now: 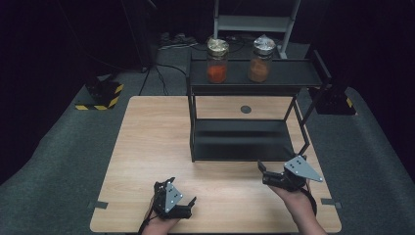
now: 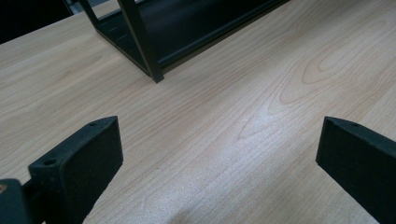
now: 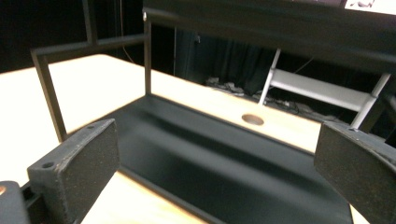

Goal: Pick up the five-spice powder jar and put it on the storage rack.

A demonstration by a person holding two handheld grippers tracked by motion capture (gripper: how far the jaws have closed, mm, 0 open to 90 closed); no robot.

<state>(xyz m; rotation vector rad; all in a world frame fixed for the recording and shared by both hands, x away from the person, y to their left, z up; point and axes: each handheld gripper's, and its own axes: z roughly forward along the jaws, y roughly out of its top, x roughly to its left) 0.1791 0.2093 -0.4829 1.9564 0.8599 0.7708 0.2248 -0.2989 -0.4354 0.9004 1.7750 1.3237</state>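
Two jars (image 1: 217, 60) top shelf | lower shelf (image 1: 240, 139) bare | grippers apparently empty

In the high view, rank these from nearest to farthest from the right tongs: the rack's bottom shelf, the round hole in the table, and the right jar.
From the right tongs:
1. Bottom shelf, just ahead and slightly left, on the table.
2. Round hole, farther back, behind the rack.
3. Right jar, farthest, on the rack's top shelf at the back.
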